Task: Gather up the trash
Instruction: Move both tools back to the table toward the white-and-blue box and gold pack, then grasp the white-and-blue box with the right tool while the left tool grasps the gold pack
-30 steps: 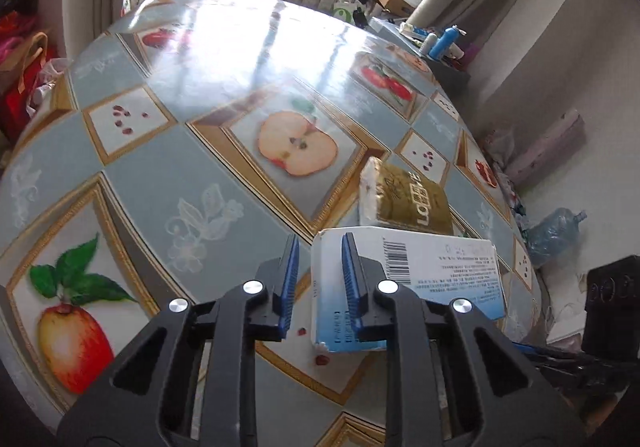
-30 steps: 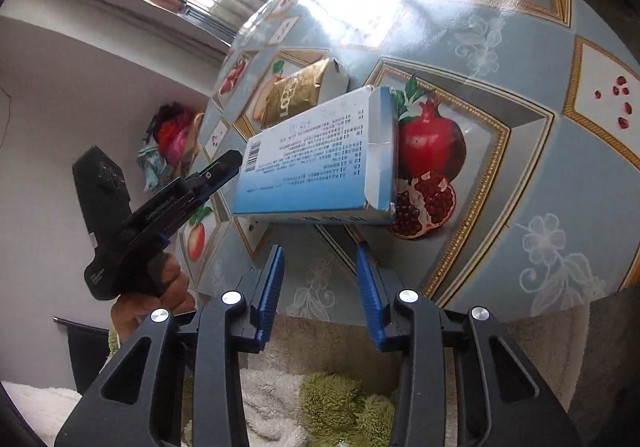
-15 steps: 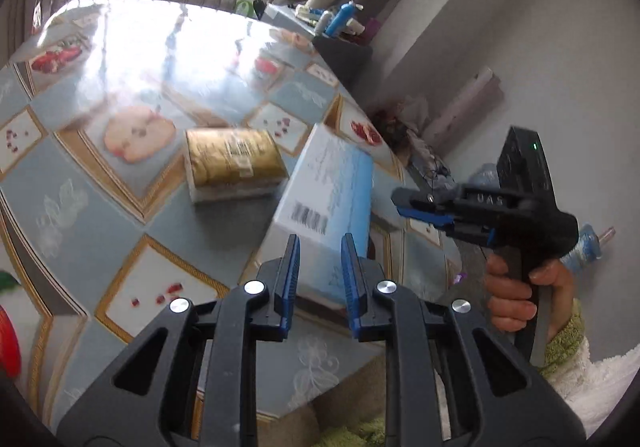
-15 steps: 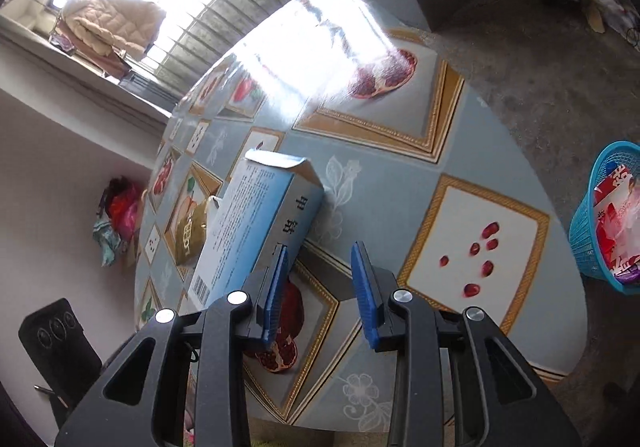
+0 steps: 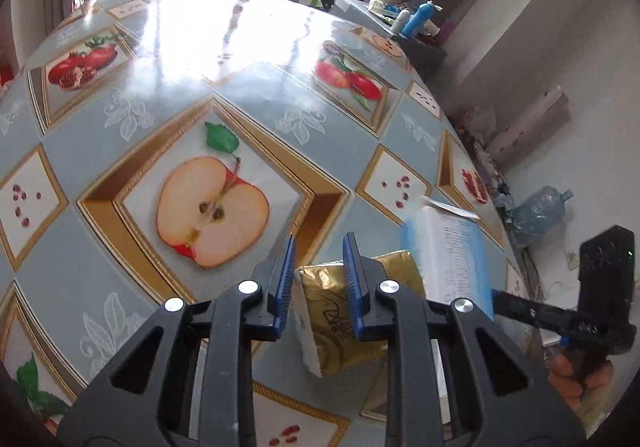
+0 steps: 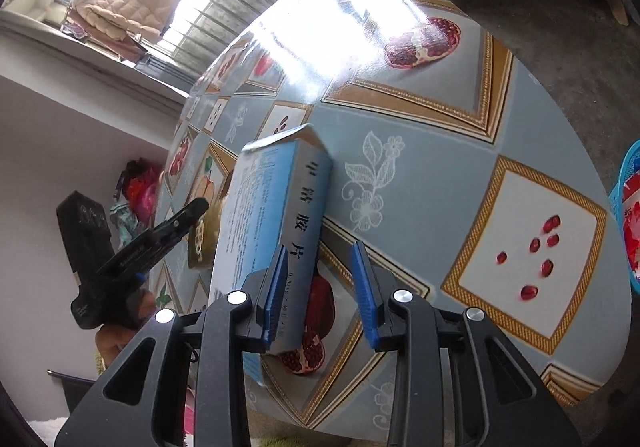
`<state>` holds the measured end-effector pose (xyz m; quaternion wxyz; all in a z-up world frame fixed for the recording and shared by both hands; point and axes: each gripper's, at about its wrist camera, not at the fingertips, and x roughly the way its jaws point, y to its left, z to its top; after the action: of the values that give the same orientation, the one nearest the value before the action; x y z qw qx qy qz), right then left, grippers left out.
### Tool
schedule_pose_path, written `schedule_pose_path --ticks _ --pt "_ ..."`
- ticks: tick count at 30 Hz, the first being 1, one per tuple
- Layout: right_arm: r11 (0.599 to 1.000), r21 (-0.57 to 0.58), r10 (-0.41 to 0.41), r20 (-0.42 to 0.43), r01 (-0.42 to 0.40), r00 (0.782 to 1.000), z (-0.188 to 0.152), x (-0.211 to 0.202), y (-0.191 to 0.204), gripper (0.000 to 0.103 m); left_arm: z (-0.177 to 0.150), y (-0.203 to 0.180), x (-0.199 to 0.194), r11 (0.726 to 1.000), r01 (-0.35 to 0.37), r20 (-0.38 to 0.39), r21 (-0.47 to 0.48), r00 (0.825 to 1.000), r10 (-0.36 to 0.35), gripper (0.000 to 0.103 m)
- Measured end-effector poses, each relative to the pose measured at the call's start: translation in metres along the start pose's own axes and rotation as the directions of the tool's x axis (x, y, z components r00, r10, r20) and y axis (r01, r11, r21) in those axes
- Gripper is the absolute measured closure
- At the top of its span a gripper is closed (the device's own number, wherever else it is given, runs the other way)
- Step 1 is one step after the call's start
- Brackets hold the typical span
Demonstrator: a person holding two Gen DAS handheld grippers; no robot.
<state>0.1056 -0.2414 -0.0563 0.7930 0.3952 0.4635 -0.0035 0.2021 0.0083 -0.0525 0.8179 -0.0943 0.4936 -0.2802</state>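
Note:
A gold foil package [image 5: 340,323] lies on the fruit-patterned table [image 5: 256,103], just under and beyond my left gripper [image 5: 318,283]. That gripper is open by a narrow gap, and its pads do not press the package. To the right stands a blue-and-white carton [image 5: 448,255], blurred here. In the right wrist view the carton [image 6: 272,207] rests on a narrow side. My right gripper [image 6: 320,287] is open, its left finger lies alongside the carton's printed face, and the carton's near corner shows between the jaws. Each gripper also appears in the other's view: the right gripper [image 5: 560,319] and the left gripper [image 6: 160,239].
A blue basket [image 6: 628,183] holding red-and-white wrappers stands on the floor past the table's right edge [image 6: 592,167]. A large water bottle [image 5: 536,211] and clutter lie along the wall. A hand [image 5: 576,383] holds the right gripper.
The left wrist view has swung from the carton to the gold package, which now sits at its fingertips. My right gripper has come closer to the carton, and its left finger now overlaps it.

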Motion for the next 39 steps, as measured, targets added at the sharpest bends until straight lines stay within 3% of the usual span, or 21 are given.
schedule_pose_path --ticks 7,10,14,17,22,24,27,30,35,39 --pt "0.994 -0.086 -0.067 -0.017 0.066 0.998 0.016 0.000 0.010 0.070 -0.056 -0.007 -0.024 0.997 0.048 -0.010 -0.053 0.999 -0.049 0.081" --pt "0.991 -0.107 -0.085 0.009 0.086 0.996 0.013 -0.011 0.014 0.069 -0.071 -0.008 -0.036 0.998 0.029 0.015 -0.048 0.999 -0.029 0.081" --pt "0.980 -0.168 -0.103 0.038 0.108 0.994 0.001 -0.032 0.025 0.055 -0.077 -0.006 -0.051 0.998 0.047 0.036 -0.031 0.998 -0.046 0.078" --pt "0.961 -0.257 -0.103 0.011 0.102 0.995 -0.015 -0.038 0.042 0.041 -0.077 -0.012 -0.058 0.998 0.061 0.038 0.032 0.997 -0.062 0.071" --pt "0.862 -0.481 -0.202 -0.030 0.163 0.979 -0.050 -0.026 0.076 0.026 -0.084 -0.037 -0.066 0.971 0.062 0.042 0.230 0.996 -0.073 0.034" --pt "0.815 -0.544 -0.254 -0.029 0.198 0.967 -0.059 -0.018 0.084 0.025 -0.088 -0.050 -0.064 0.943 0.022 0.056 0.332 0.998 -0.043 0.030" --pt "0.786 -0.579 -0.298 -0.048 0.217 0.953 -0.063 -0.007 0.084 0.025 -0.093 -0.060 -0.051 0.904 -0.028 0.041 0.426 0.999 0.011 0.030" --pt "0.807 -0.549 -0.302 -0.066 0.219 0.951 -0.059 -0.005 0.074 0.025 -0.093 -0.058 -0.039 0.903 -0.049 0.016 0.426 0.999 0.047 0.030" --pt "0.868 -0.441 -0.281 -0.059 0.227 0.958 -0.045 -0.016 0.050 0.025 -0.087 -0.047 -0.037 0.946 -0.027 0.019 0.322 1.000 0.022 0.034" --pt "0.902 -0.347 -0.286 -0.037 0.257 0.957 -0.036 -0.025 0.028 0.025 -0.081 -0.033 -0.034 0.982 -0.035 0.044 0.183 0.999 0.027 0.035"
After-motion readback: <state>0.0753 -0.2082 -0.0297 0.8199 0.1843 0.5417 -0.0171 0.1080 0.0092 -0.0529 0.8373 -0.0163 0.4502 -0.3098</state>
